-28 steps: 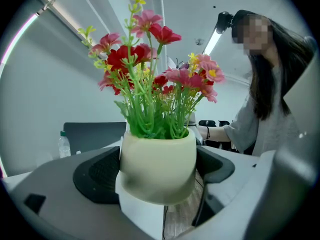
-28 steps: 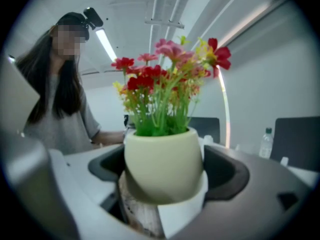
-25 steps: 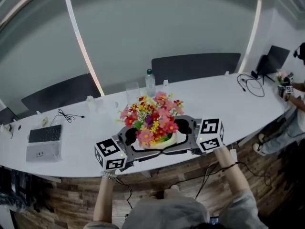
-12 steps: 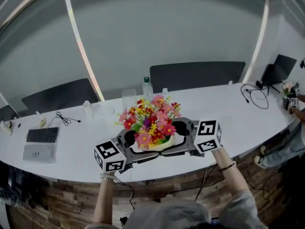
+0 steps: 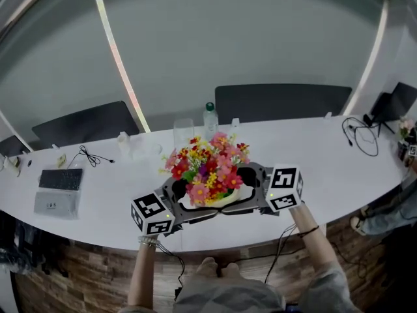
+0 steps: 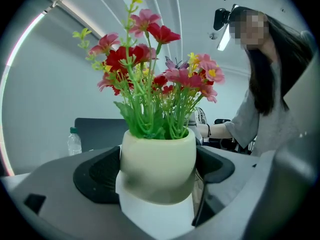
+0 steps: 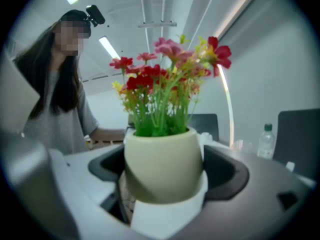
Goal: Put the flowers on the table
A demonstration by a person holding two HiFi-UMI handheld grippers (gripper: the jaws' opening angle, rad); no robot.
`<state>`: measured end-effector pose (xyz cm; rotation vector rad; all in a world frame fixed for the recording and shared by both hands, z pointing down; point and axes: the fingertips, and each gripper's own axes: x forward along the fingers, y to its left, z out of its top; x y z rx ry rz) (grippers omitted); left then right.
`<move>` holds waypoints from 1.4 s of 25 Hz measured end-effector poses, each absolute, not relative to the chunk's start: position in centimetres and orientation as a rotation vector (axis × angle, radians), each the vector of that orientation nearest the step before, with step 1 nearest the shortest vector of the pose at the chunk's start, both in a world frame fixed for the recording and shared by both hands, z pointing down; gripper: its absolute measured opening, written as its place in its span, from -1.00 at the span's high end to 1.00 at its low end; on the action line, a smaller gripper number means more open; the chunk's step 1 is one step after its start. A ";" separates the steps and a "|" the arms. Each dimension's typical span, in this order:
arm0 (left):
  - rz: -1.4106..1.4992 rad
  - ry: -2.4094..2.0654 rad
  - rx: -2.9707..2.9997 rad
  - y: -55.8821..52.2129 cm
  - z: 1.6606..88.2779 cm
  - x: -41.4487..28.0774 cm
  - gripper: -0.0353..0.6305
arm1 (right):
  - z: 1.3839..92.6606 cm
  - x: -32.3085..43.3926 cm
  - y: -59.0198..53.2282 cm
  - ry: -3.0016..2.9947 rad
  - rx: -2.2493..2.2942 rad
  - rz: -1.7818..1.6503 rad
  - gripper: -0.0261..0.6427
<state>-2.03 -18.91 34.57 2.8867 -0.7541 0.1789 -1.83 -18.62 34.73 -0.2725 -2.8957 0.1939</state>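
A bunch of red, pink and yellow flowers (image 5: 208, 168) stands upright in a cream pot (image 5: 223, 199), held over the near edge of the long white table (image 5: 98, 204). My left gripper (image 5: 190, 204) clasps the pot from the left and my right gripper (image 5: 242, 191) from the right. In the left gripper view the pot (image 6: 157, 166) fills the gap between the dark pads (image 6: 97, 174) of the left gripper (image 6: 157, 189), flowers (image 6: 155, 74) above. The right gripper view shows the same pot (image 7: 162, 166) seated in the right gripper (image 7: 165, 189). The pot's base is hidden.
Behind the flowers stand a water bottle (image 5: 209, 118) and a clear glass (image 5: 183, 130). A keyboard (image 5: 62, 179) and a black cable (image 5: 91, 156) lie at the left, another cable (image 5: 361, 132) at the right. Dark chairs (image 5: 280, 103) line the far side.
The head camera has shifted a little, so the table sits slightly lower in view. Both grippers hold the pot at about the same spot over the near edge.
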 end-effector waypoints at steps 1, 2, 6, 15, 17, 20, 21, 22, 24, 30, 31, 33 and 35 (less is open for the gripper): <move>0.182 -0.747 2.883 -19.3 34.7 -2.3 -0.51 | 34.9 -2.1 -19.0 -2.901 -0.267 0.207 -0.48; 0.185 -0.740 2.880 -19.7 34.9 -2.5 -0.51 | 35.1 -2.3 -19.5 -2.907 -0.262 0.220 -0.48; 0.201 -0.710 2.868 -21.3 36.1 -2.9 -0.51 | 36.3 -2.8 -21.0 -2.905 -0.242 0.252 -0.48; 0.240 -0.669 2.847 -24.9 39.7 -4.6 -0.51 | 39.9 -4.5 -24.5 -2.885 -0.221 0.300 -0.48; 0.244 -0.668 2.840 -25.5 40.5 -4.9 -0.51 | 40.7 -4.8 -25.1 -2.886 -0.223 0.312 -0.48; 0.250 -0.667 2.829 -26.1 41.7 -5.4 -0.51 | 41.9 -5.3 -25.8 -2.876 -0.226 0.323 -0.48; 0.253 -0.666 2.825 -26.3 42.2 -5.6 -0.51 | 42.3 -5.5 -26.0 -2.872 -0.227 0.325 -0.48; 0.256 -0.665 2.822 -26.5 42.6 -5.8 -0.51 | 42.7 -5.7 -26.2 -2.868 -0.228 0.328 -0.48; 0.260 -0.661 2.820 -26.9 43.4 -6.1 -0.51 | 43.5 -6.0 -26.5 -2.859 -0.228 0.328 -0.48; 0.287 -0.639 2.812 -27.8 45.9 -6.4 -0.51 | 46.0 -6.5 -27.4 -2.826 -0.221 0.324 -0.48; 0.292 -0.635 2.810 -28.0 46.2 -6.4 -0.51 | 46.3 -6.5 -27.6 -2.822 -0.218 0.325 -0.48; 0.297 -0.632 2.806 -28.2 46.9 -6.5 -0.51 | 47.0 -6.5 -27.8 -2.819 -0.216 0.327 -0.48; 0.305 -0.632 2.802 -28.3 47.7 -6.5 -0.51 | 47.8 -6.5 -27.9 -2.816 -0.216 0.331 -0.48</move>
